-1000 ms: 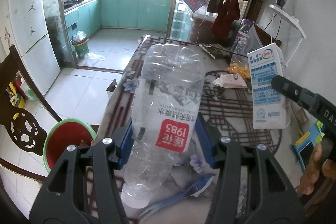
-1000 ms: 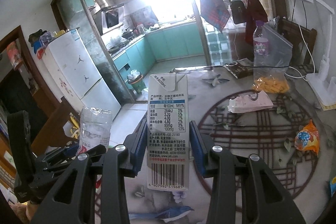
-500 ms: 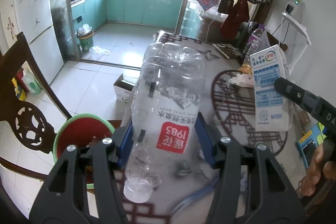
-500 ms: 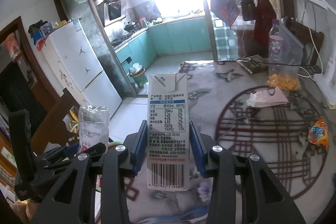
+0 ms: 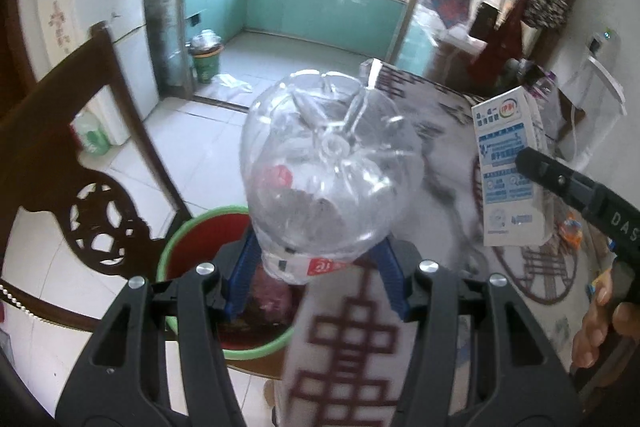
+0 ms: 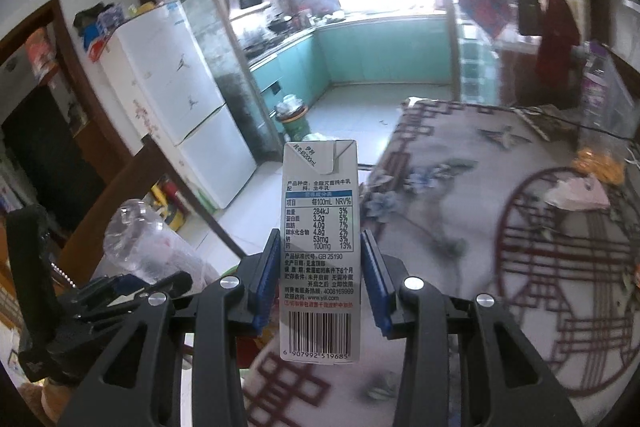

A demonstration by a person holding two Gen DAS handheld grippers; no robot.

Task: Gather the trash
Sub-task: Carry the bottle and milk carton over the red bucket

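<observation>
Over the red bin (image 5: 188, 259) near left, left gripper (image 5: 316, 275) clamps empty bottle (image 5: 332, 163) at its label: light, crushable, slick. Right gripper (image 6: 320, 275) pinches stiff milk carton (image 6: 319, 239) mid-body, over table (image 6: 460, 195) edge.

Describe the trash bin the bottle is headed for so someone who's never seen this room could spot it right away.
Start at the patterned table and look down past its near-left edge, beside the carved dark wooden chair. The bin sits on the white tile floor there, under the plastic bottle in the left gripper. It is red inside with a green rim, unlike the green bin by the kitchen.
</observation>
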